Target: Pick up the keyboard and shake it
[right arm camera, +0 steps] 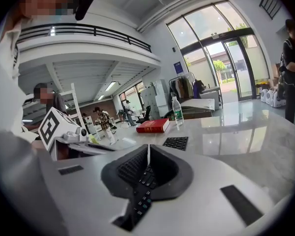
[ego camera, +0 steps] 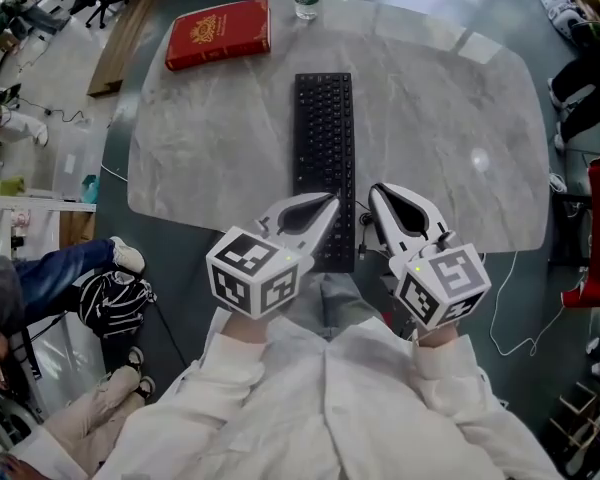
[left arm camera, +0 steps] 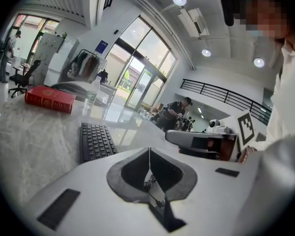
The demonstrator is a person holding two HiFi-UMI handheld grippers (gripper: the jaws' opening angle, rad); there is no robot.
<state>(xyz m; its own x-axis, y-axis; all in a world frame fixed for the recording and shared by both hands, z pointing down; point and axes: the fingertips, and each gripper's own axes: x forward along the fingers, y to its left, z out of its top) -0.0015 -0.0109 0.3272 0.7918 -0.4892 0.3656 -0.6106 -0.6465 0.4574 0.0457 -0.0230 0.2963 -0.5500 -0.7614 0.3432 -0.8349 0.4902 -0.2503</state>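
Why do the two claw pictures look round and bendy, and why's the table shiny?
Left gripper view: the wide lens curves the window frames, the corners go black, and the table mirrors the daylight. Right gripper view: same curving, same window glare on the table. Head view: straighter lines, softer light.

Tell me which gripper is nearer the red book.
Left. The left gripper is at the near-left edge of the keyboard, on the same side as the red book. The right gripper is past the keyboard's right edge, farther away.
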